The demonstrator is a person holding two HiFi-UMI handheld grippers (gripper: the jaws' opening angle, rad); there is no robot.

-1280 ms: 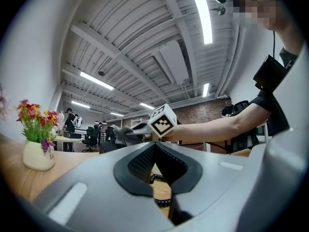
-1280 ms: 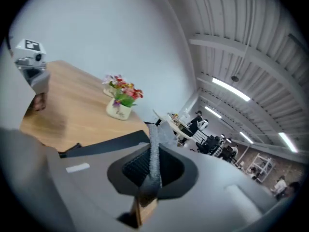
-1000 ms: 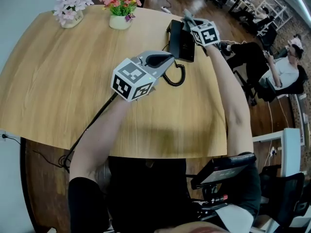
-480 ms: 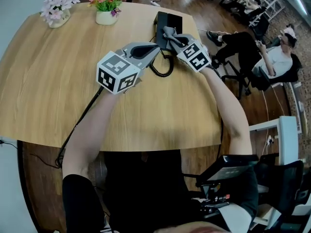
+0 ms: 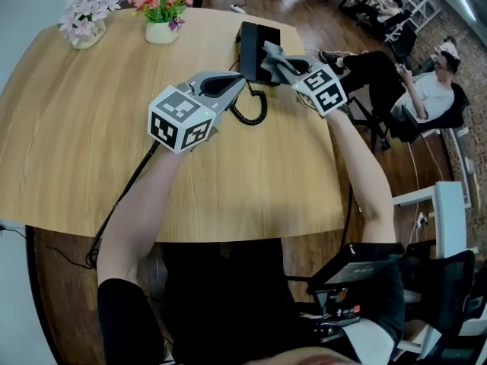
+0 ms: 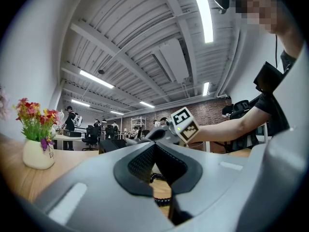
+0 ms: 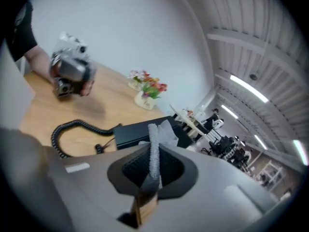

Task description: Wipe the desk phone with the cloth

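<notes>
Wiping looks to be the step in hand. The desk phone point(image 5: 253, 39), a flat black unit, sits close to the table's point(image 5: 91, 143) far edge, toward its far right corner and to the right of the pot of red and yellow flowers point(image 5: 162, 30). Its coiled cord point(image 5: 251, 112) loops over the wood on the side nearer the person.

The right gripper point(image 5: 275, 58) reaches in from the right edge with its jaws pressed together on the cloth point(image 7: 153, 151), a pale grey fold that stands up between the pads and pokes out past the tips. In the right gripper view the cloth's free end hangs over the near end of the phone. Whether it actually touches the casing is hard to tell from either angle; it is at least just above it.

The left gripper point(image 5: 237, 84) hovers over the table near the cord, just short of the phone. Its jaws are closed tip to tip with nothing between them, so it takes no part in the wipe for now.

As a judgement, the next move calls for bringing the cloth flat onto the phone's top and drawing it across toward the far edge, with light downward pressure. The phone seems light and unanchored, so it could slide; the idle left gripper might need to steady its near corner.
</notes>
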